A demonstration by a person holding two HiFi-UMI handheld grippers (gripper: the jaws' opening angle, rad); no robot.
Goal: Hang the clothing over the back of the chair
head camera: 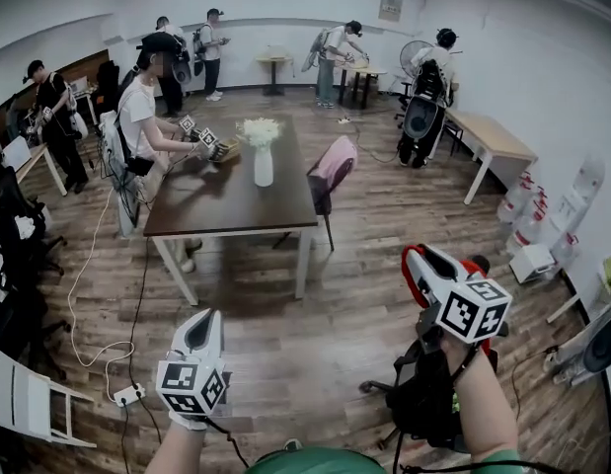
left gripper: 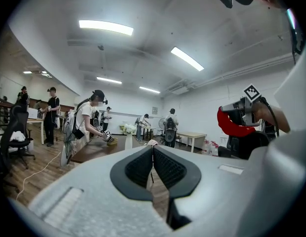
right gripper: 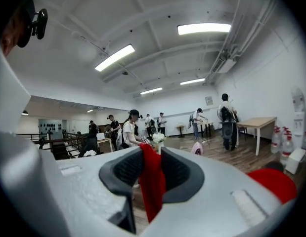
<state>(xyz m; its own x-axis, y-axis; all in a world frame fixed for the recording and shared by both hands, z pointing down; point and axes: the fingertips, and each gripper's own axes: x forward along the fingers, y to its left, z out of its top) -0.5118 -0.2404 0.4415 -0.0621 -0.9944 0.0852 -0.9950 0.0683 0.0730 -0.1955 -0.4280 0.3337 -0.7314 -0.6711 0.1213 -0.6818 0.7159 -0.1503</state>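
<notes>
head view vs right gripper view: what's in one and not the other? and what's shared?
Head view only: the left gripper and the black chair low in frame. Right gripper view only: the ceiling lights, and the red clothing seen close up between the jaws of the right gripper. Both: the red clothing, the white vase and the pink-draped chair.

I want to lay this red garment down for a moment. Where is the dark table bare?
The near half of the dark table, from the white vase to the near edge, is bare. The far left corner is crowded: a person is working over it.
</notes>
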